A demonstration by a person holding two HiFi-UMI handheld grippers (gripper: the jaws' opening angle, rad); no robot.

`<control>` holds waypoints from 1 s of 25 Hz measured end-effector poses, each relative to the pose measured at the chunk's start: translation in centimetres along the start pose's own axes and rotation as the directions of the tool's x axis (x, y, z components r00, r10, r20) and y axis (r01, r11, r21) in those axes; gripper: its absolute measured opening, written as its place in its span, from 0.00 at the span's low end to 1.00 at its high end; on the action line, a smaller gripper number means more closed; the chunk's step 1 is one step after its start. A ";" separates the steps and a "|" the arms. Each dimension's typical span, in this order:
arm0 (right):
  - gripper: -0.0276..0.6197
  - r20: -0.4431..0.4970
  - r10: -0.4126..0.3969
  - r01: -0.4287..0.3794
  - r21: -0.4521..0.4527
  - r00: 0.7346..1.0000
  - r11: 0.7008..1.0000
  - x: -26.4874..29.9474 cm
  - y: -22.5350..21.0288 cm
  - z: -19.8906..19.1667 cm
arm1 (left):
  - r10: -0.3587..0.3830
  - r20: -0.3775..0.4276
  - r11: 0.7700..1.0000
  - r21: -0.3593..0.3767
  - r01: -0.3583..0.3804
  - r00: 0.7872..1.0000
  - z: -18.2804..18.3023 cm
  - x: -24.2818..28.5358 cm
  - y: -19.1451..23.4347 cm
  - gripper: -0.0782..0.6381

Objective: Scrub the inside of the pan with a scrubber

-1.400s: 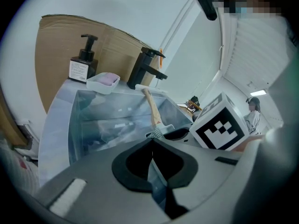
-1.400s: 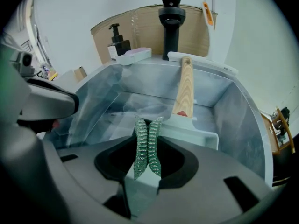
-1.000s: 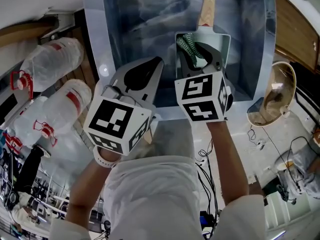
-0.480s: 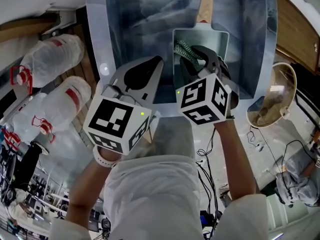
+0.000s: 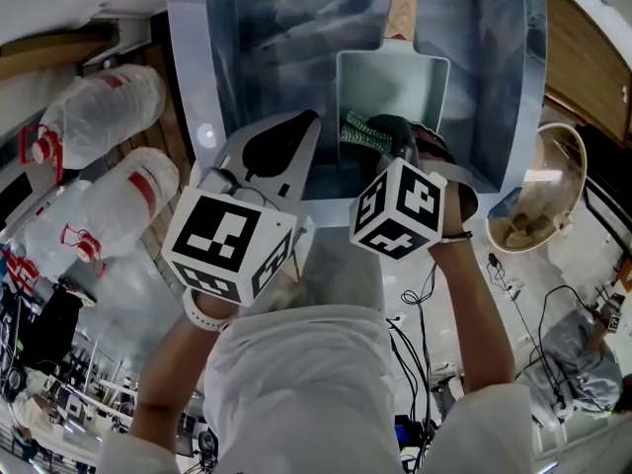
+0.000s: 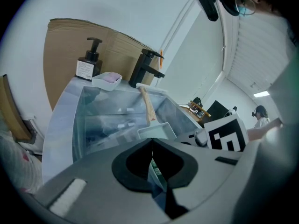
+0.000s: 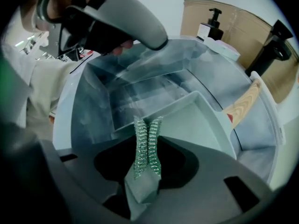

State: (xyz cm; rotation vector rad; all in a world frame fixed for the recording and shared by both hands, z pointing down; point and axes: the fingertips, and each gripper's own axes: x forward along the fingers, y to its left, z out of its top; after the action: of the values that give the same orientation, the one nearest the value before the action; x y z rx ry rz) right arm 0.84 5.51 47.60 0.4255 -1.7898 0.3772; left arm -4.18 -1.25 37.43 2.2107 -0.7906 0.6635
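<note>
A pale green rectangular pan (image 5: 400,77) with a wooden handle (image 5: 403,8) lies in the steel sink (image 5: 188,67). My right gripper (image 5: 380,134) is shut on a green scrubber (image 5: 357,128) at the pan's near-left corner. In the right gripper view the scrubber (image 7: 147,146) stands pinched between the jaws of the right gripper (image 7: 147,141), over the pan (image 7: 191,120). My left gripper (image 5: 301,126) hovers over the sink's near-left part, shut and empty. In the left gripper view the jaws of the left gripper (image 6: 151,146) meet with nothing between them.
A black faucet (image 6: 147,66), a soap bottle (image 6: 86,64) and a pink soap dish (image 6: 106,79) stand at the sink's far rim. Clear plastic bottles (image 5: 99,117) lie to the left. A bowl (image 5: 543,186) sits to the right.
My right gripper has drawn the scrubber back toward the pan's near edge and tilted to the right. The left gripper has stayed in place.
</note>
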 end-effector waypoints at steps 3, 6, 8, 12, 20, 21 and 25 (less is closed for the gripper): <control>0.24 -0.031 0.048 -0.051 -0.081 0.998 0.995 0.2 0.8 -0.3 | 0.004 0.003 1.000 -0.003 -0.004 1.000 0.1 0.0 0.1 0.12; 0.24 -0.056 0.091 -0.099 -0.160 0.994 0.982 0.4 1.2 -0.4 | 0.007 0.003 1.000 -0.006 -0.007 1.000 0.0 0.1 0.1 0.12; 0.24 -0.086 0.135 -0.152 -0.235 0.987 0.960 0.6 2.0 -0.7 | 0.008 0.003 1.000 -0.007 -0.008 1.000 0.0 0.1 0.1 0.12; 0.24 -0.110 0.207 -0.232 -0.317 0.972 0.919 0.9 3.2 -1.3 | 0.006 0.005 1.000 -0.007 -0.006 1.000 0.0 0.0 0.1 0.12; 0.24 -0.043 0.324 -0.323 -0.284 0.945 0.903 0.7 3.1 -1.1 | 0.009 0.002 1.000 -0.003 -0.009 1.000 -0.1 -0.1 0.0 0.12; 0.24 -0.036 0.337 -0.334 -0.278 0.941 0.901 0.6 3.1 -1.1 | 0.009 0.003 1.000 -0.003 -0.009 1.000 -0.2 -0.2 -0.1 0.12; 0.24 -0.039 0.358 -0.354 -0.287 0.933 0.890 0.4 3.3 -1.3 | 0.003 0.005 1.000 0.001 -0.003 1.000 -0.3 -0.2 -0.4 0.12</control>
State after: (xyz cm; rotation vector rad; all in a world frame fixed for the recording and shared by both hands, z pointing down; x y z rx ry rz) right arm 0.30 8.97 48.16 -0.1132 -1.9027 0.3573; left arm -4.12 -0.74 37.26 2.2127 -0.7966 0.6608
